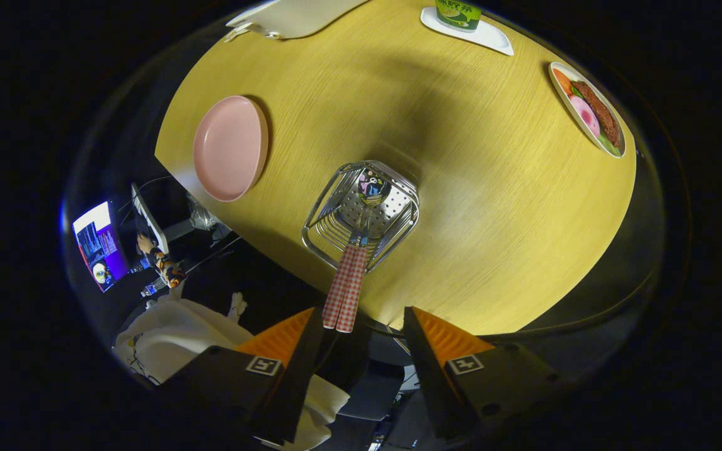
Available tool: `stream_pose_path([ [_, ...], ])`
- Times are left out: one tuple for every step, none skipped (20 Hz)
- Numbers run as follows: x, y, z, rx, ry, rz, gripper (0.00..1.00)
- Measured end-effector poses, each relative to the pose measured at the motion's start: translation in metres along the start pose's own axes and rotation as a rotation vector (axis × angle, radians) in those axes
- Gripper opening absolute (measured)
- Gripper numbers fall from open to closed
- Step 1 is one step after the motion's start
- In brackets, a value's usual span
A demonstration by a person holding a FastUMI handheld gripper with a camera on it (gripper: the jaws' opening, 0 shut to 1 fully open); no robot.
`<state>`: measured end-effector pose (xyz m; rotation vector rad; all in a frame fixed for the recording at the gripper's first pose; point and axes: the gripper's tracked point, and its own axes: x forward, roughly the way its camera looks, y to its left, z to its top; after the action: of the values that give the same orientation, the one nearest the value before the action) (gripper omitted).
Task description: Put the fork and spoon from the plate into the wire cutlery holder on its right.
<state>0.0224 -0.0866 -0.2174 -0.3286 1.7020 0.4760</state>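
We log 2 checked-handle utensils (345, 288) standing in the wire cutlery holder (361, 213); pink plate (230, 148) bare on the wooden table (461, 188); gripper (364, 326) fingers spread, holding nothing. Task appears complete.

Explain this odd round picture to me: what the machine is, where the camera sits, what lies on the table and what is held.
There is no robot arm. A person carries a two-finger tool by hand, and a wide-angle camera on it looks forward along the fingers, seen at the bottom. They stand open and hold nothing. Just beyond them, on the yellow table, stands the wire cutlery holder with the spoon and another checked handle leaning in it; which is the fork I cannot tell. Left of it lies the empty pink plate. Farther off are a dish of food and a green cup.
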Motion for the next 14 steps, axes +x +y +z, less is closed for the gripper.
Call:
stream_pose_path([
  [-0.002,0.002,0.0,0.004,-0.038,0.006,0.88],
  [-0.005,0.007,0.0,0.012,-0.075,0.013,0.91],
  [-0.01,0.011,-0.001,0.023,-0.108,0.023,0.99],
  [-0.014,0.018,0.0,0.043,-0.148,0.046,1.0],
  [-0.022,0.026,0.001,0.072,-0.184,0.074,1.0],
  [-0.03,0.034,0.001,0.107,-0.222,0.102,1.0],
  [-0.039,0.038,0.003,0.137,-0.265,0.122,0.99],
  [-0.047,0.038,0.003,0.157,-0.31,0.124,1.0],
  [-0.054,0.037,0.005,0.169,-0.357,0.12,1.0],
  [-0.062,0.038,0.004,0.183,-0.404,0.121,0.99],
  [-0.071,0.04,0.005,0.204,-0.451,0.121,1.0],
  [-0.08,0.042,0.005,0.222,-0.501,0.114,1.0],
  [-0.087,0.041,0.003,0.228,-0.545,0.101,0.99],
  [-0.095,0.044,0.002,0.239,-0.594,0.096,1.0],
])
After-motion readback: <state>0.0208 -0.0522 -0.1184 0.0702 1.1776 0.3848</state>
